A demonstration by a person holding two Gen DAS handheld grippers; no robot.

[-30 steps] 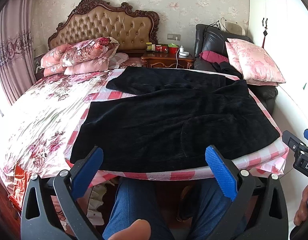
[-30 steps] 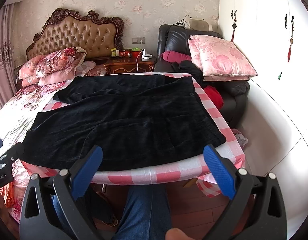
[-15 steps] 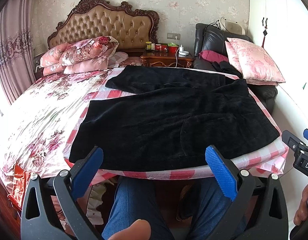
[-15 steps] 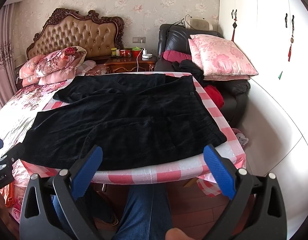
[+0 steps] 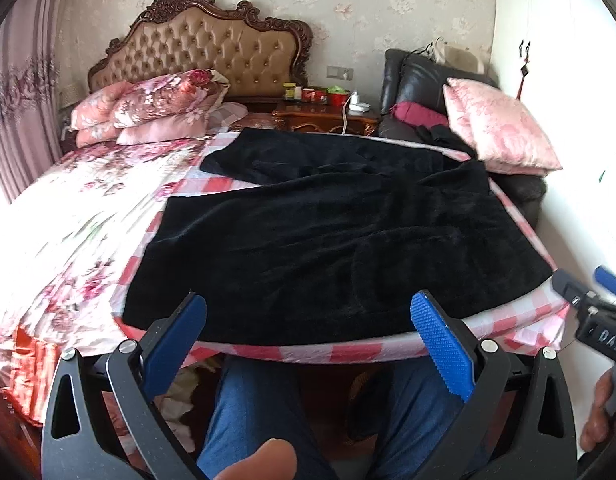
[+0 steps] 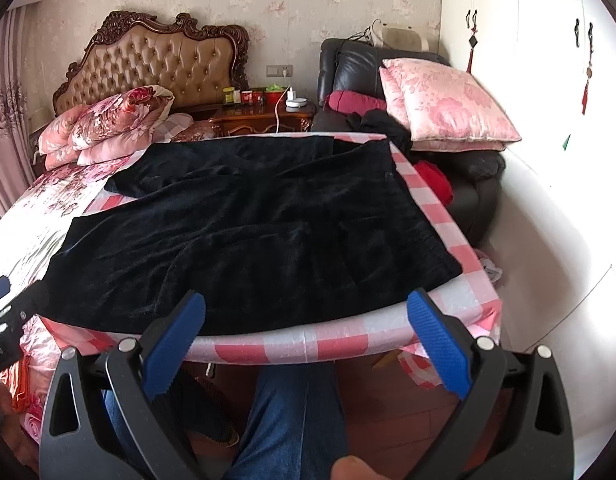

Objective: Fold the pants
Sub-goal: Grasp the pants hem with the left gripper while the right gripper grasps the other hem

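Black pants (image 5: 331, 236) lie spread flat on a pink-and-white checked cloth (image 5: 319, 354) over the foot of the bed; they also show in the right wrist view (image 6: 252, 240). The waist is to the right, the two legs run left. My left gripper (image 5: 308, 340) is open and empty, held just short of the near edge of the pants. My right gripper (image 6: 304, 336) is open and empty, also just short of the near edge, further right. Each gripper shows at the edge of the other's view.
A floral bedspread (image 5: 68, 216) and stacked pillows (image 5: 148, 108) lie left. A wooden nightstand (image 5: 327, 118) with jars stands behind. A black armchair (image 6: 387, 80) with a pink cushion (image 6: 443, 104) stands right, beside white wardrobe doors (image 6: 547, 120). The person's jeans-clad legs (image 5: 268, 408) are below the grippers.
Both grippers have edged slightly closer to the bed's near edge and tilted a little. The pants have not moved and both grippers stay open.
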